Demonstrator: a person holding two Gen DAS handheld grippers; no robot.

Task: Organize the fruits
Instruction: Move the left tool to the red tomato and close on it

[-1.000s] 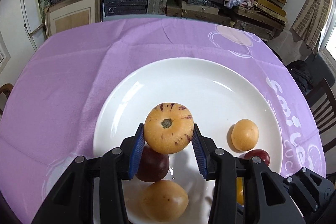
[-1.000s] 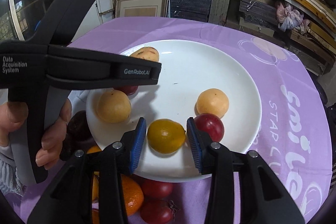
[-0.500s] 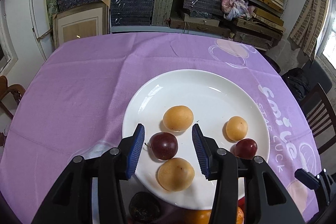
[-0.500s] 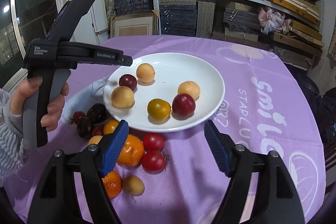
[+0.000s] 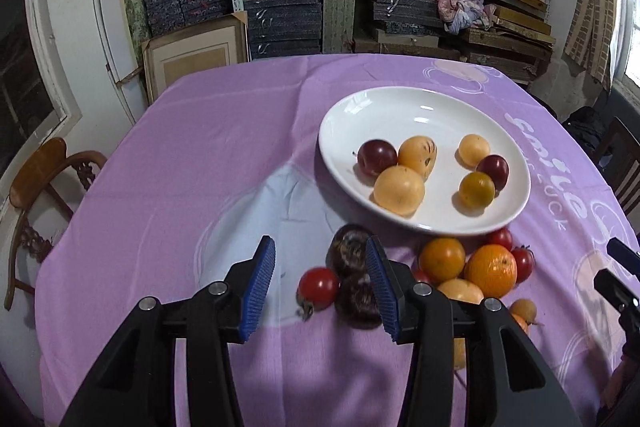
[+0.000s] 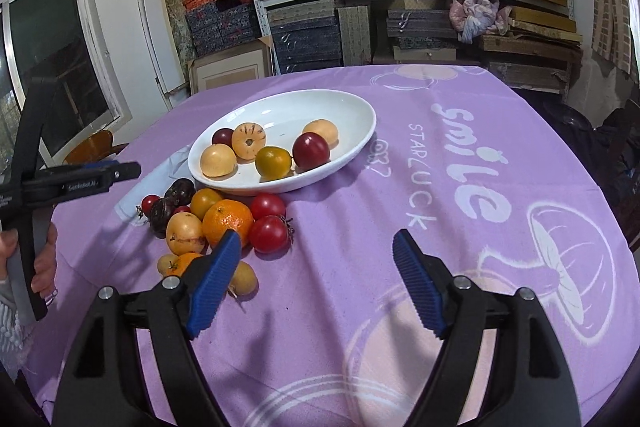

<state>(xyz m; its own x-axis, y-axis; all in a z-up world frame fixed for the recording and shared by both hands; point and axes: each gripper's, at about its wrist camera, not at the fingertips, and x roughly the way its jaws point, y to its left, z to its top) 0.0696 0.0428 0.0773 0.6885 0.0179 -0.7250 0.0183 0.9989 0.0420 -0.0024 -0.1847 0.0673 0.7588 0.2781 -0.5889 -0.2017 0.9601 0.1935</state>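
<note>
1. Since the earlier frames, both grippers have been drawn back from the white plate [image 5: 516, 151]: the striped yellow fruit [image 5: 418, 155] and the yellow-green tomato [image 5: 476, 189] are released onto it, and six fruits now lie there.
2. The left gripper [image 5: 320, 285] is held empty, its jaws parted, low over the loose pile on the purple tablecloth [image 5: 192, 155]; a dark wrinkled fruit [image 5: 350, 247] sits beside its right pad and a red cherry tomato [image 5: 319, 287] lies between the pads.
3. The right gripper [image 6: 316, 283] is held wide open and empty, above bare cloth just right of the pile.
4. The next pick is best judged as one fruit at a time: the jaws should be centred on a single fruit, so that its neighbours are not pinched or rolled away.
5. Soft tomatoes should be closed on gently; the large orange [image 6: 227, 222] needs the wider opening.
6. Each piece should be set down in a free part of the plate, clear of fruit already placed.
</note>
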